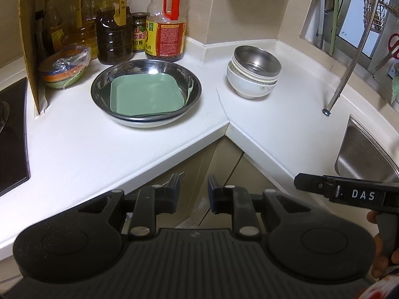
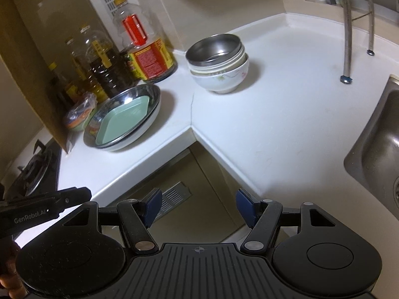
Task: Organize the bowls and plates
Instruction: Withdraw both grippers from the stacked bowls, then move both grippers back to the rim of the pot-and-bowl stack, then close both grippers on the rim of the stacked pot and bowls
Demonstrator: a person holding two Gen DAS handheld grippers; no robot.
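Observation:
Left of the counter's inner corner, a green square plate point(image 1: 146, 94) lies in a steel dish point(image 1: 99, 84), which rests on a white plate point(image 1: 144, 124). Right of the corner stands a stack of white bowls point(image 1: 249, 87) with a steel bowl point(image 1: 256, 62) nested on top. My left gripper point(image 1: 194, 194) hangs in front of the counter edge, well short of the dishes. It is open only narrowly and has nothing between its fingers. My right gripper point(image 2: 199, 206) is wide open and empty, also off the counter's front. The same bowl stack point(image 2: 222, 79) and green plate point(image 2: 122, 122) lie beyond it.
Oil and sauce bottles point(image 1: 165, 25) line the back wall. Striped bowls in plastic wrap point(image 1: 64, 71) sit by a cardboard panel point(image 1: 30, 49), with a gas stove point(image 2: 32, 172) further left. A steel sink point(image 2: 376, 149) and dish-rack legs point(image 2: 346, 32) are on the right, cupboard doors below.

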